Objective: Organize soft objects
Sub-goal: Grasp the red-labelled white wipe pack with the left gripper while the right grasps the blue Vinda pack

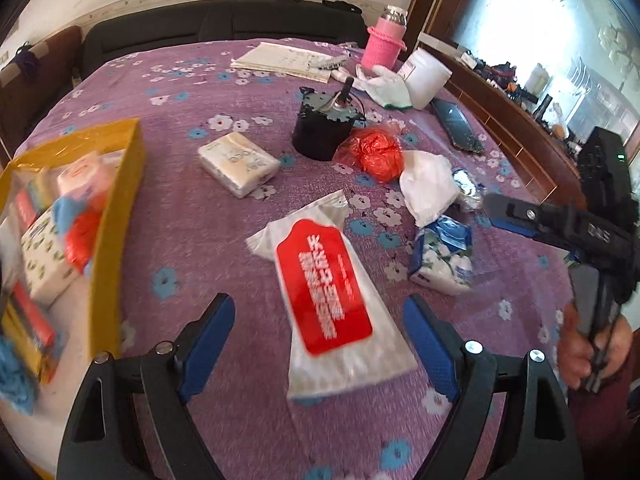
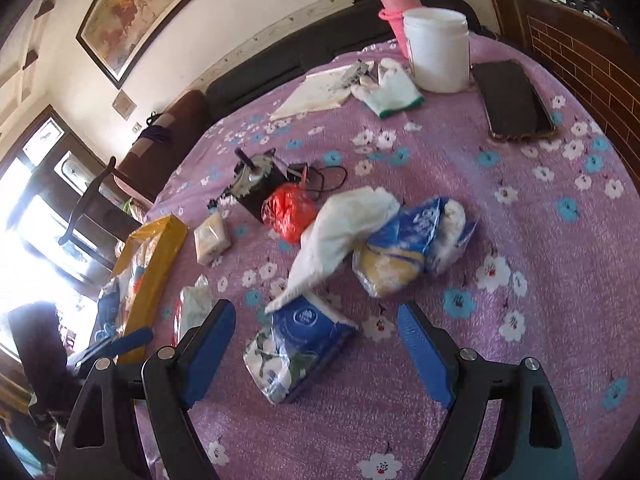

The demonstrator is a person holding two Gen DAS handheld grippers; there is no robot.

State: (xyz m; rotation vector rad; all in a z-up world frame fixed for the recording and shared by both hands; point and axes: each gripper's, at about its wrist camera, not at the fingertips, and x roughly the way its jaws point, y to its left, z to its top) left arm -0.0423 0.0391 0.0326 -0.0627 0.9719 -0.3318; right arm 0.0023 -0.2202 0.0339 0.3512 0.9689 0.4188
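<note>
My left gripper [image 1: 320, 330] is open above a white tissue pack with a red label [image 1: 326, 292] that lies on the purple flowered cloth. My right gripper [image 2: 316, 338] is open over a blue floral tissue pack [image 2: 296, 352], also in the left wrist view [image 1: 442, 258]. A yellow box [image 1: 114, 216] at the left holds several soft items; it also shows in the right wrist view [image 2: 154, 268]. A white cloth [image 2: 344, 232], a red plastic bag [image 2: 288, 212], a blue and yellow bag [image 2: 408, 248] and a small white tissue pack [image 1: 238, 164] lie about.
A black motor with wires [image 1: 326, 124] stands mid-table. At the back are a white tub [image 2: 438, 50], a pink bottle [image 1: 382, 46], a white glove [image 2: 390, 86], papers [image 1: 286, 60] and a phone [image 2: 514, 100]. A wooden cabinet [image 1: 512, 116] borders the right.
</note>
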